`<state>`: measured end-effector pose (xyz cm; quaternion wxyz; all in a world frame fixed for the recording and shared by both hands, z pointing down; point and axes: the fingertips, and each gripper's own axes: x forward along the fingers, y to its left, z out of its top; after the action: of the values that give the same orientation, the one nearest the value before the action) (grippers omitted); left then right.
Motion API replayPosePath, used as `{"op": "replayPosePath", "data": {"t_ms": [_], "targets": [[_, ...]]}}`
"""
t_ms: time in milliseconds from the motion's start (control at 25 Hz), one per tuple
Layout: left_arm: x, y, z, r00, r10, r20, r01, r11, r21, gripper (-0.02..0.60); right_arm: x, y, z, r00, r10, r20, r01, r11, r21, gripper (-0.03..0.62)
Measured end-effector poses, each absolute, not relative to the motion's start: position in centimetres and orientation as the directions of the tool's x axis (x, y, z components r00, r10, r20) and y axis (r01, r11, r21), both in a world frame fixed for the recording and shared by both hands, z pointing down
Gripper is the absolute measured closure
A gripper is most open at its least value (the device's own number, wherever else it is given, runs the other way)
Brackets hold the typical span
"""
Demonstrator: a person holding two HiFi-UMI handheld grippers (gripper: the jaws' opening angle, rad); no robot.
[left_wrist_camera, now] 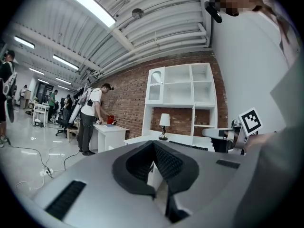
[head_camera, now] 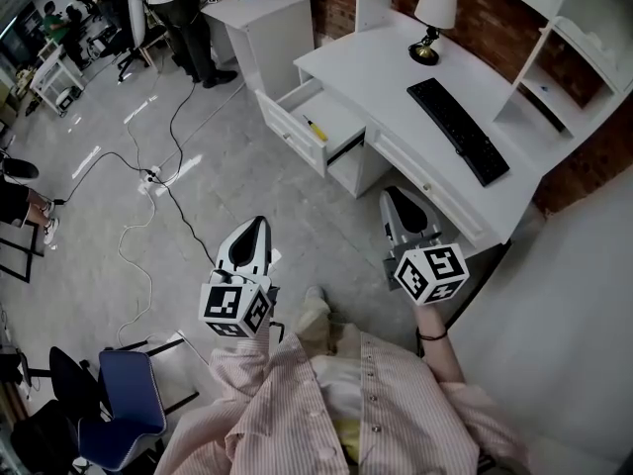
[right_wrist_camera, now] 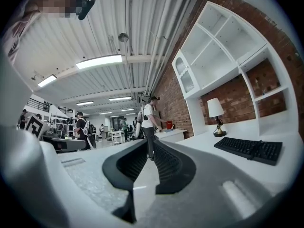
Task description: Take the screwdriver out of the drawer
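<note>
Approach step, nothing grasped: the yellow-handled screwdriver (head_camera: 315, 129) lay in the open drawer (head_camera: 287, 135) of the desk (head_camera: 371, 62), well ahead. Left gripper (head_camera: 259, 224) was closed, empty; right gripper (head_camera: 395, 197) stood a crack apart, empty too. Next, I'd judge: close in, widen the right jaws, drop in clear of the drawer rim and desk edge. Open floor (head_camera: 297, 216) lay between, a cable (head_camera: 176, 201) off left

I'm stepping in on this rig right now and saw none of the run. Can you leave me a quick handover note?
Left tongs: shut, empty, held short of the desk.
Right tongs: slightly apart, empty, also short of the drawer.
Screwdriver: lying in the drawer, untouched.
Done: the drawer stands pulled open.
Left: reach in, grip the screwdriver, lift it out.
</note>
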<state>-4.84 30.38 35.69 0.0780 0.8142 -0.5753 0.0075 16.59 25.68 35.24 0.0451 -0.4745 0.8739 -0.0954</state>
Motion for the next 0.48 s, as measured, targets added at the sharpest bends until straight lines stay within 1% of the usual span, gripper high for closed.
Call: {"op": "replayPosePath", "data": {"t_ms": [480], "targets": [[-4.7, 26.4, 37.3, 0.34, -0.932, 0.13, -0.937, -0.323, 0.132, 0.583, 17.0, 21.4, 37.4, -0.533, -0.845, 0.051, -0.829, 0.509, -0.231, 0.522]]}}
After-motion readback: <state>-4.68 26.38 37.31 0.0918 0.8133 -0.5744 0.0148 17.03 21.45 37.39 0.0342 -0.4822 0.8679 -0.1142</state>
